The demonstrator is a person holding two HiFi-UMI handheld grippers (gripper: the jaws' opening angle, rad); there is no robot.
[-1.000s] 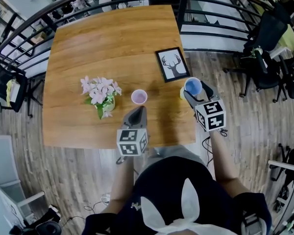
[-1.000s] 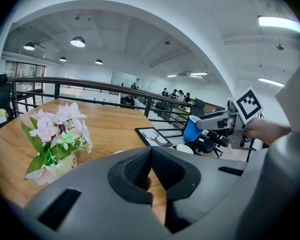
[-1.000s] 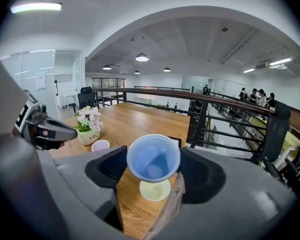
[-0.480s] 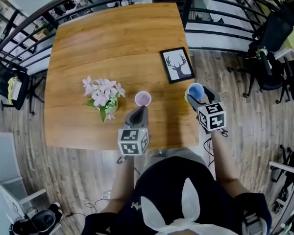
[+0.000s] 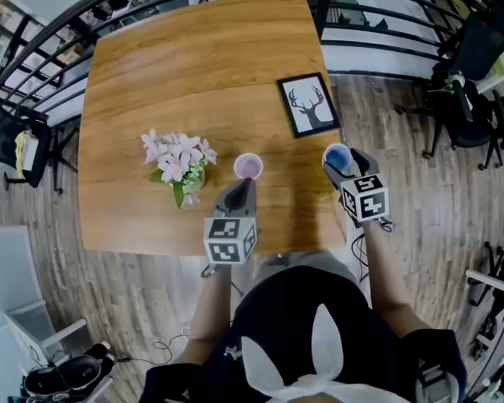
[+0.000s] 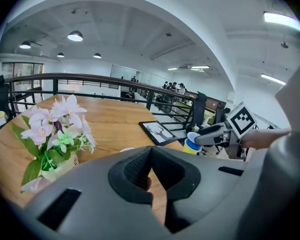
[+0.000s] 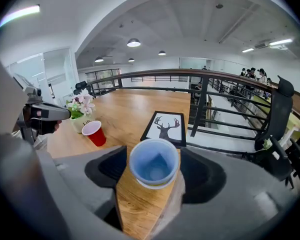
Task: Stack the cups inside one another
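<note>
Wood table (image 5: 193,57) by a railing (image 7: 190,73). Right gripper (image 5: 343,168) was angled down just beside the picture (image 5: 309,105), jaws pinching the blue cup (image 7: 154,163), upright, mouth up. Left gripper (image 5: 244,184), jaws pressed together, pointed at the red cup (image 5: 248,166) left of the picture.

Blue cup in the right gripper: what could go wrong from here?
The blue cup, held by the right gripper, hangs over the table's edge; let go here, it could fall to the floor. The red cup stands close to the flower vase and the left gripper, so reaching it may knock one.
</note>
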